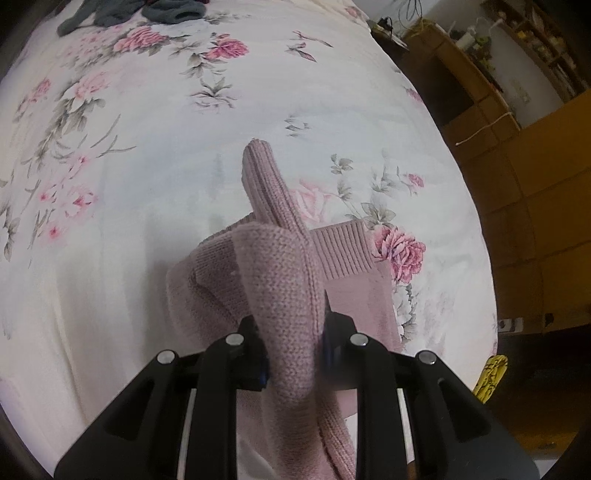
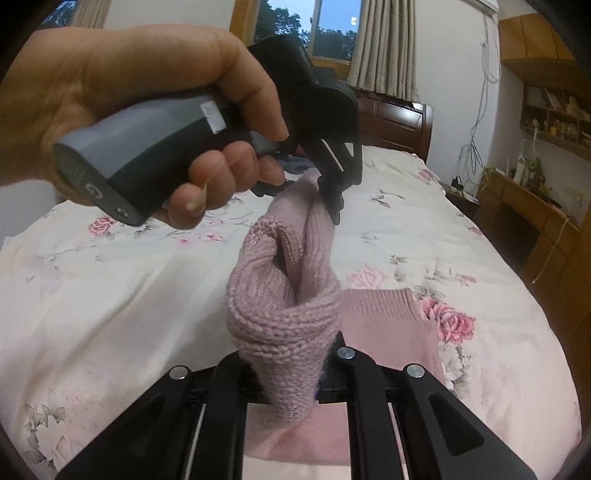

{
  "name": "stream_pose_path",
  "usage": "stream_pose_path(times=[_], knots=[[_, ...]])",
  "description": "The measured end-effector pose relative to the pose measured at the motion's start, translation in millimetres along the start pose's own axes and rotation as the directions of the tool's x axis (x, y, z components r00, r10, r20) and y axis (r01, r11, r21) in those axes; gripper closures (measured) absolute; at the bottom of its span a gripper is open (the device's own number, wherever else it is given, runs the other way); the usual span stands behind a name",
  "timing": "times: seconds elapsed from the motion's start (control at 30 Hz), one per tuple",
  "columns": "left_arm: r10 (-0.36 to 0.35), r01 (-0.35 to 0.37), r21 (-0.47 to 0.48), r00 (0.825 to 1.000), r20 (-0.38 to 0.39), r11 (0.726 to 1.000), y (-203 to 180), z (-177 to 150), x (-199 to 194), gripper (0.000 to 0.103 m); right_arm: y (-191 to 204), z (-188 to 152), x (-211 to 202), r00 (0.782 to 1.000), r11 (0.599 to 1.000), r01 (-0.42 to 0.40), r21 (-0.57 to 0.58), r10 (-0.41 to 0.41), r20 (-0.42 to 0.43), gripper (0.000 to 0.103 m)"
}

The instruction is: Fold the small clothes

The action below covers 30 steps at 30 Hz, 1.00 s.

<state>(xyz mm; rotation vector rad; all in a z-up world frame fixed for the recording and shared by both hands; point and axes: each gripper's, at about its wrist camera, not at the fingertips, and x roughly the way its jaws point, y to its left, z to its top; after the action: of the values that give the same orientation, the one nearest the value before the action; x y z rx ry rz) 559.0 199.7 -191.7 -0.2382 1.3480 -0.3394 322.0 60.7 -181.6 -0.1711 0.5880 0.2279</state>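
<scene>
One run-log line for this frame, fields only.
stage: mid-fold | left gripper: shut on pink knit garment | right gripper: shut on same garment | garment: partly lifted over floral bedsheet | grey clothes: far end

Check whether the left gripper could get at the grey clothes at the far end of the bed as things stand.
Probably not right away. The left gripper is shut on the pink knit garment, which the right gripper grips too. The grey clothes lie across bare floral bedspread, so the path looks free once it lets go.

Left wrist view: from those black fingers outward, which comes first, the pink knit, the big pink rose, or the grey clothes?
1. Pink knit, pinched in the left gripper.
2. Big pink rose, printed on the bedspread, right.
3. Grey clothes, far edge, upper left.
</scene>
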Motion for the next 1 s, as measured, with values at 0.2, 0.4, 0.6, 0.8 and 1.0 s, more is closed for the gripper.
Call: stream_pose_path(times=[0.2, 0.4, 0.6, 0.8, 1.0], knots=[[0.007, -0.007, 0.014, 1.000, -0.007, 1.000, -29.3, -1.7, 24.0, 0.084, -23.0, -10.1, 0.7, 1.000, 0.999, 0.007, 0.034, -0.007, -0.018, 0.092], [0.030, -0.029, 0.043, 0.999, -0.017, 0.999, -56.1, -4.2, 46.3, 0.084, -48.6, -25.2, 1.1, 0.999, 0.997, 0.013, 0.071, -0.010, -0.042, 0.092], [0.091, -0.089, 0.084, 0.996, -0.017, 0.993, -79.1, -9.1, 71.1, 0.084, -77.4, -41.0, 7.1, 0.996, 0.988, -0.033, 0.151, 0.046, -0.080, 0.092], [0.141, -0.140, 0.110, 0.990, -0.003, 0.984, -102.1, -20.5, 95.1, 0.083, -94.2, -59.0, 8.3, 0.993, 0.981, -0.041, 0.191, 0.062, -0.102, 0.092], [0.180, -0.183, 0.127, 0.983, 0.039, 0.975, -119.1, -40.4, 119.5, 0.083, -119.2, -82.6, 12.3, 0.980, 0.946, -0.115, 0.302, 0.159, -0.124, 0.092]])
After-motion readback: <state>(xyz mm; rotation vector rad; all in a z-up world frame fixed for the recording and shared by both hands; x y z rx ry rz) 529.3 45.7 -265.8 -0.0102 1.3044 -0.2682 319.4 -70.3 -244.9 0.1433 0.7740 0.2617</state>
